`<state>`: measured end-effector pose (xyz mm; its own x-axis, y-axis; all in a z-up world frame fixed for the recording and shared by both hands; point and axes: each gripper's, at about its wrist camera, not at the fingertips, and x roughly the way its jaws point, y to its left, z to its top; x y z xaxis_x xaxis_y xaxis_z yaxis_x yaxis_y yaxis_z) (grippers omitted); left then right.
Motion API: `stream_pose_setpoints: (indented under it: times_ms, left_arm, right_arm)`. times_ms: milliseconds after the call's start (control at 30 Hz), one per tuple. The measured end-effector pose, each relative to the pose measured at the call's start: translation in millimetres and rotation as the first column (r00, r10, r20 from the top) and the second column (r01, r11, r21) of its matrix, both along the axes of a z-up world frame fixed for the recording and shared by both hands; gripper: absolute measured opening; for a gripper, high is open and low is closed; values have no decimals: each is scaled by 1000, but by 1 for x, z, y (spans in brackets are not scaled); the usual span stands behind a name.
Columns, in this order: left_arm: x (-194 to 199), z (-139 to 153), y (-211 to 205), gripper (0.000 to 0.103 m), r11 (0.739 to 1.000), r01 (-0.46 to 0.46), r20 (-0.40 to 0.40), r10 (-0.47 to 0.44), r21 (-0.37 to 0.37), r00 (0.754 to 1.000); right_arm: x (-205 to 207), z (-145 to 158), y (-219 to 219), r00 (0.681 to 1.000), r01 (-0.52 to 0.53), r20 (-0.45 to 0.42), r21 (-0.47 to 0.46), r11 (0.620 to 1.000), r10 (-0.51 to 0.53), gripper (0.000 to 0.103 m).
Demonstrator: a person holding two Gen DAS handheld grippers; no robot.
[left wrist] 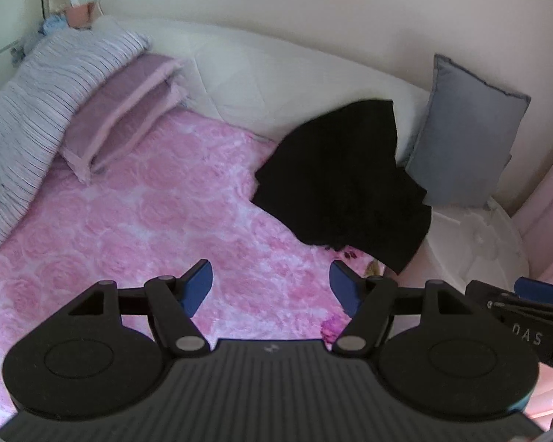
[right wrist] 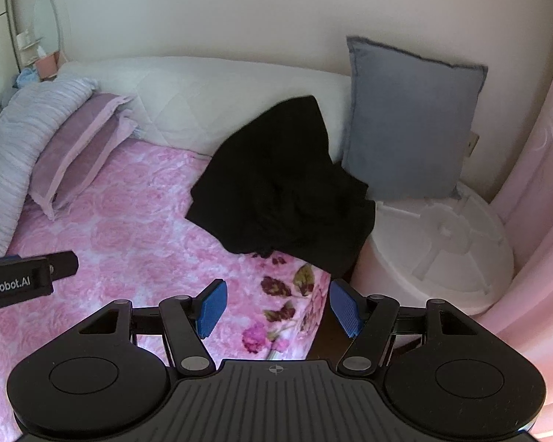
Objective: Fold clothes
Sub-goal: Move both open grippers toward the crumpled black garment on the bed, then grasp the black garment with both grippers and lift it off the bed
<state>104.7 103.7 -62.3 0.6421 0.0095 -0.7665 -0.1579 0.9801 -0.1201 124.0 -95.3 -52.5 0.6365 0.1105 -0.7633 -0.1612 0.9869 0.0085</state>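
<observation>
A crumpled black garment (left wrist: pixel 344 173) (right wrist: pixel 284 188) lies at the far right of the bed, partly leaning on the white padded headboard and hanging over the bed's edge. My left gripper (left wrist: pixel 271 287) hovers open above the pink bedspread, short of the garment, with nothing between its blue pads. My right gripper (right wrist: pixel 276 307) is open too, above the flowered corner of the bedspread, a little nearer than the garment's lower edge. Each gripper shows in the other's view: the right gripper (left wrist: pixel 538 291) at the frame's right edge, the left gripper (right wrist: pixel 25 280) at the left edge.
A pink rose-patterned bedspread (left wrist: pixel 136 228) covers the bed. A mauve pillow (left wrist: pixel 121 110) and striped duvet (left wrist: pixel 25 118) lie at the left. A grey cushion (right wrist: pixel 409 121) leans on the wall above a round white foam piece (right wrist: pixel 446 246). A pink curtain (right wrist: pixel 542 199) hangs at the right.
</observation>
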Motion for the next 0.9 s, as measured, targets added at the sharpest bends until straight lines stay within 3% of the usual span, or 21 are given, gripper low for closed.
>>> stream_pose_setpoints:
  times_ms: [200, 467, 667, 900]
  left_arm:
    - [38, -18, -18, 66, 999, 31, -35, -32, -19, 999]
    - [90, -40, -39, 65, 999, 46, -38, -46, 9, 998]
    - [133, -67, -47, 62, 999, 36, -80, -37, -17, 996]
    - [190, -101, -44, 57, 997, 63, -135, -67, -36, 989]
  right_arm:
    - [37, -18, -27, 999, 30, -43, 27, 999, -29, 66]
    - [85, -29, -54, 998, 67, -24, 64, 996, -66, 66]
    - [123, -49, -65, 997, 75, -8, 80, 994, -75, 66]
    - [180, -82, -67, 999, 10, -46, 63, 998, -7, 66]
